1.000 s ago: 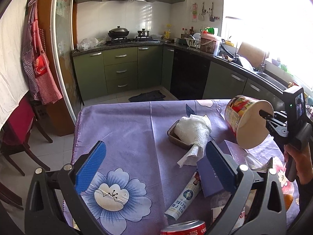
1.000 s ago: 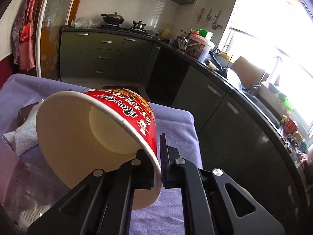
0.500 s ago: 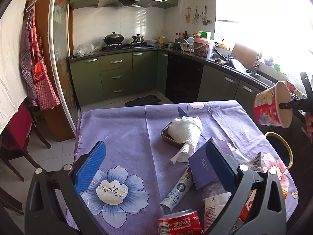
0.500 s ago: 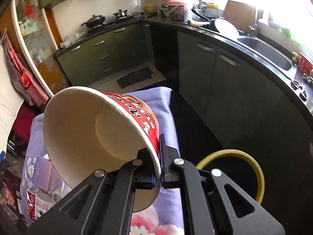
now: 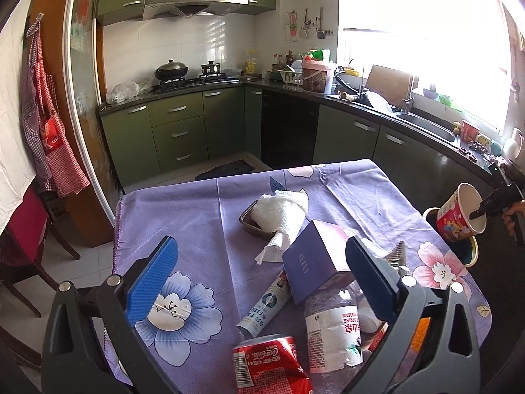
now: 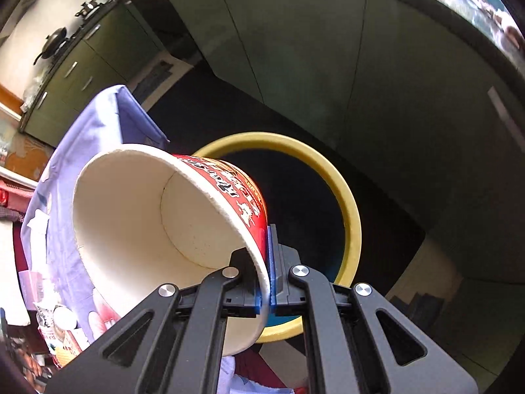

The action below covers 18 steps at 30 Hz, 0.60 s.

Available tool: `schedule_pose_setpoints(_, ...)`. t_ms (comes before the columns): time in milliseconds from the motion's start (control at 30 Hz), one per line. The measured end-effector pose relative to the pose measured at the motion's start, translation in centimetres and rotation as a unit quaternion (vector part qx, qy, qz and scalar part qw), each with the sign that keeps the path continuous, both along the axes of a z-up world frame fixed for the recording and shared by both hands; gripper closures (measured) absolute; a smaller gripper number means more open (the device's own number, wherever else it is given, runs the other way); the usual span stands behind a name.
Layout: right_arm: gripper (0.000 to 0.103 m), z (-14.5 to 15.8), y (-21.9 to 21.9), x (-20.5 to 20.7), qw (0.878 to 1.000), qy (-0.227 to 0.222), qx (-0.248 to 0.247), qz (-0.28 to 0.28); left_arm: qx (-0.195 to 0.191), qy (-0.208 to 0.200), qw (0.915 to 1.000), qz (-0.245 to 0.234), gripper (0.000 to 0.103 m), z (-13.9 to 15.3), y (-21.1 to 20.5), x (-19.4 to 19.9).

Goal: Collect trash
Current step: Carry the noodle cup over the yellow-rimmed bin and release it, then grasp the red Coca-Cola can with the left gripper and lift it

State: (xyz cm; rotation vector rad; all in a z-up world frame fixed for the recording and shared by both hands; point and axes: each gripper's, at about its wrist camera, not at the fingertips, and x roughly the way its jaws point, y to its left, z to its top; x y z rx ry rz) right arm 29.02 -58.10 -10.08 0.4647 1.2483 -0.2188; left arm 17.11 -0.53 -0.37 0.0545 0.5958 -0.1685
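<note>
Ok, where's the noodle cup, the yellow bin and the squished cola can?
noodle cup (image 6: 137, 216): right wrist view, white inside wall.
yellow bin (image 6: 346, 197): right wrist view, yellow rim, right side.
cola can (image 5: 265, 364): left wrist view, red side with lettering.

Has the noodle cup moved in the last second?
Yes. The right tool carried the cup off the table and down past its right edge; it now hangs over the yellow-rimmed bin.
</note>
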Motion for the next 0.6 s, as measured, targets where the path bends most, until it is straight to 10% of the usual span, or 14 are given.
schedule_pose_setpoints(133,0.064,-0.8,-0.2,1.4,1.0,0.009,0.006,-0.017,0.006,0.001,1.0,-0.004,0.006,0.3,-0.6,-0.5)
schedule_pose_setpoints(600,0.061,2.7,6.2,-3.1,0.994,-0.08,0.01,0.067,0.034,0.041,0.9976,-0.044,0.006,-1.1,-5.0,-0.1)
